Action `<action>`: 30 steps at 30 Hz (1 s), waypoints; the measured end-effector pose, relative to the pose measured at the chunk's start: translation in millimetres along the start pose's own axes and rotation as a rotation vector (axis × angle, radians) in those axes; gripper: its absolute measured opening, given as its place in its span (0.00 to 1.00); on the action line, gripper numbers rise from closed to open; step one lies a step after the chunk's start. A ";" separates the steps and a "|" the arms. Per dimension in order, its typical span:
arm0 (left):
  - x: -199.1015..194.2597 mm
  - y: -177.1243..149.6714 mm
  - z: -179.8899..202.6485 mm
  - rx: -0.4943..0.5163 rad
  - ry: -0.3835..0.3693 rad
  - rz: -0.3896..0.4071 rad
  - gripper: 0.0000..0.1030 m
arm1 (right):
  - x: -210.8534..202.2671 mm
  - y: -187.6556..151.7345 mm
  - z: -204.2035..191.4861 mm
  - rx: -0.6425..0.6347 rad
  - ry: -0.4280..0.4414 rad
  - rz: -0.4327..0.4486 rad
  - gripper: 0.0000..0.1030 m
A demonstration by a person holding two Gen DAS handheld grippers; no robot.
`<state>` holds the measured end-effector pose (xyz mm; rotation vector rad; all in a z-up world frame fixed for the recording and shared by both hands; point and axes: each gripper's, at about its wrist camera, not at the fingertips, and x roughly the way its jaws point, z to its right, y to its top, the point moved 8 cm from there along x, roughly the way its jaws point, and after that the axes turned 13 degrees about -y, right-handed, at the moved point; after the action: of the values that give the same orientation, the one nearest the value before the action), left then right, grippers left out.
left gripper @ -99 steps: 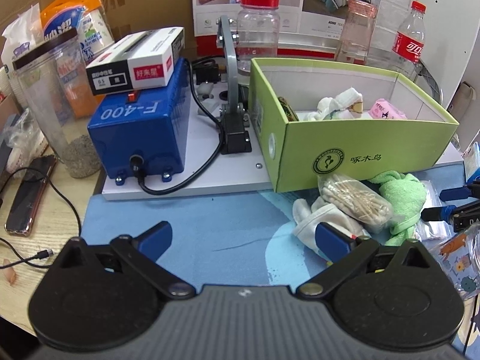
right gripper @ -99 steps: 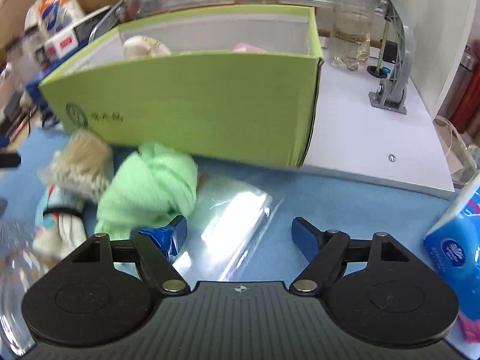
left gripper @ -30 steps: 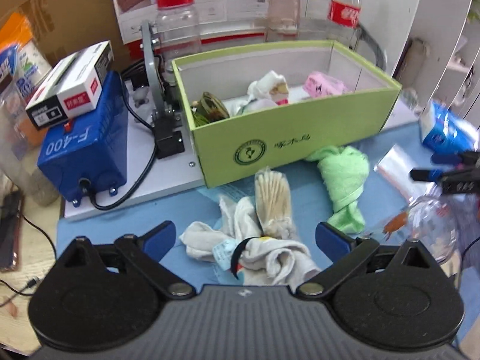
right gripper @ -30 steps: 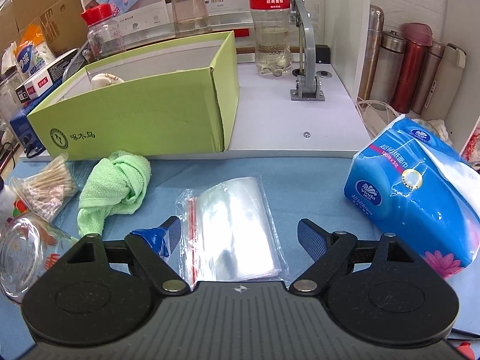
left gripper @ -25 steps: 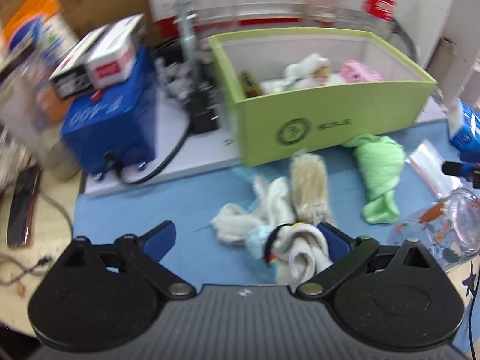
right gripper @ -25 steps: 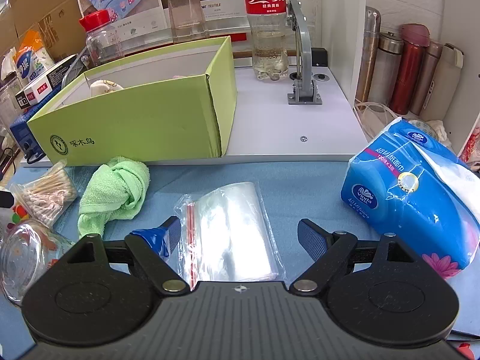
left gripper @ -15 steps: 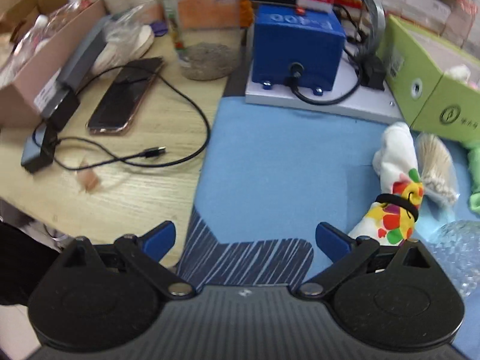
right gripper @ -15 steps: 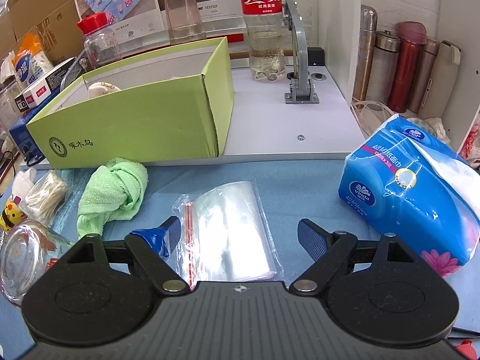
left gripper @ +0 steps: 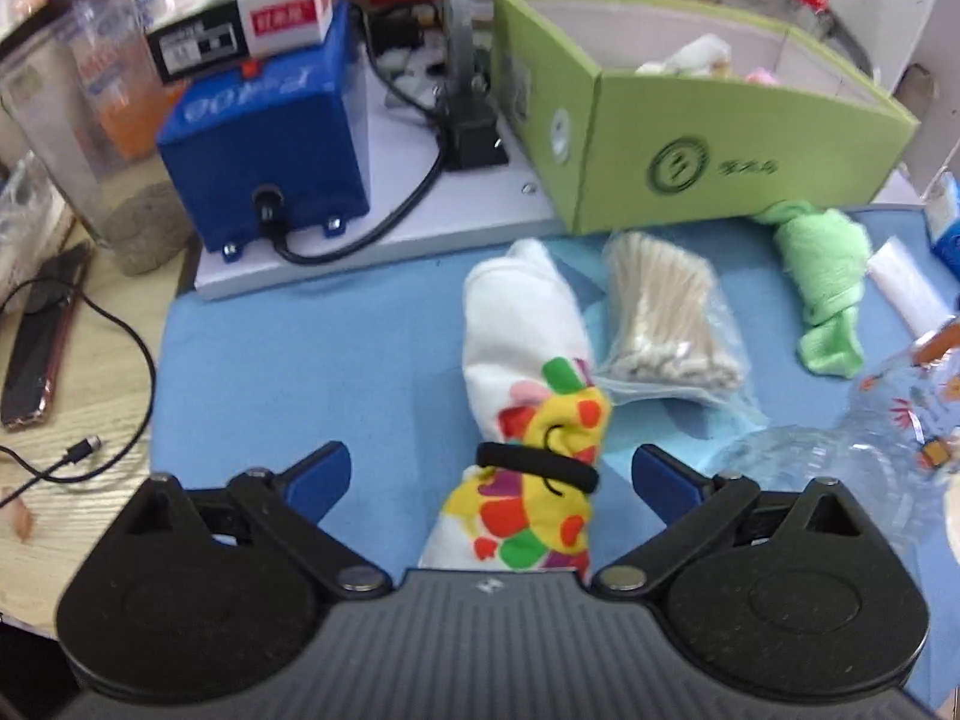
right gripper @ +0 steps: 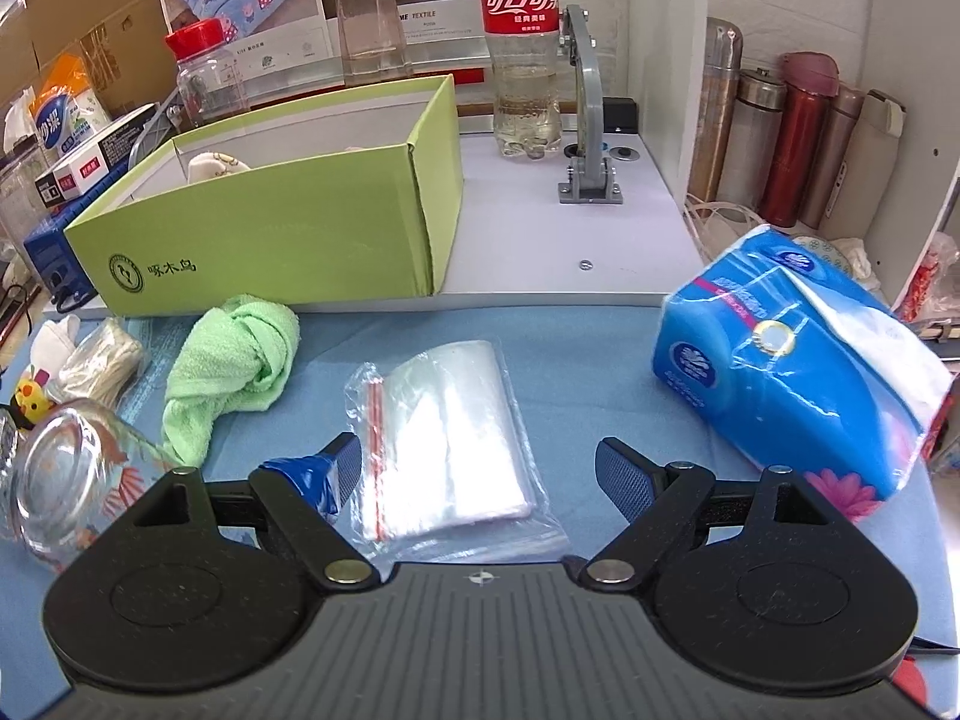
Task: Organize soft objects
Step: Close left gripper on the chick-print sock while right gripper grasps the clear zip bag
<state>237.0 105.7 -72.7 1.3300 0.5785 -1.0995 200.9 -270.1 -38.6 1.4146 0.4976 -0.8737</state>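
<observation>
A white sock bundle with a bright patterned end and a black band (left gripper: 528,396) lies on the blue mat, reaching between the open jaws of my left gripper (left gripper: 489,474). A knotted green towel (left gripper: 831,288) lies right of it, also in the right wrist view (right gripper: 234,360). The green box (left gripper: 720,138) (right gripper: 270,240) holds white and pink soft items. My right gripper (right gripper: 480,468) is open over a clear zip bag (right gripper: 450,426), empty.
A bag of cotton swabs (left gripper: 666,312) lies beside the socks. A clear glass jar (left gripper: 852,450) (right gripper: 54,468) lies on the mat. A blue tissue pack (right gripper: 798,360) sits at the right. A blue device (left gripper: 270,144), a phone (left gripper: 36,336) and cable lie left.
My left gripper swung away to the left over the desk, then back, and now faces the sock bundle, which lies between its jaws. The right gripper has barely moved.
</observation>
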 end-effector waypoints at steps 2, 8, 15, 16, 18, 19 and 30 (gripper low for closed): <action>13.0 -3.9 -12.7 -0.038 0.022 -0.030 0.98 | -4.0 -0.5 3.2 -0.005 0.001 0.007 0.70; 15.3 -7.2 -23.5 -0.040 0.032 -0.006 0.99 | 3.7 3.5 -12.1 -0.041 0.090 -0.006 0.70; 17.4 -3.6 -22.7 -0.026 0.026 0.001 0.99 | 34.9 10.8 -41.7 -0.160 0.084 -0.039 0.70; 18.4 -2.7 -23.2 -0.024 0.025 0.002 0.99 | 40.1 9.8 -42.4 -0.182 0.058 -0.047 0.70; 18.1 -3.1 -22.7 -0.019 0.023 0.008 0.99 | 48.2 5.7 -43.2 -0.235 0.009 -0.043 0.71; 18.0 -3.1 -22.6 -0.016 0.021 0.012 0.99 | 47.7 5.9 -42.1 -0.230 0.020 -0.021 0.72; 16.7 -4.7 -17.3 0.003 0.020 0.058 0.97 | 44.6 -8.0 -31.8 -0.094 0.008 0.091 0.77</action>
<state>244.1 117.6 -92.8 1.3534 0.5496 -1.0410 228.1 -248.7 -81.7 1.3445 0.4704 -0.7627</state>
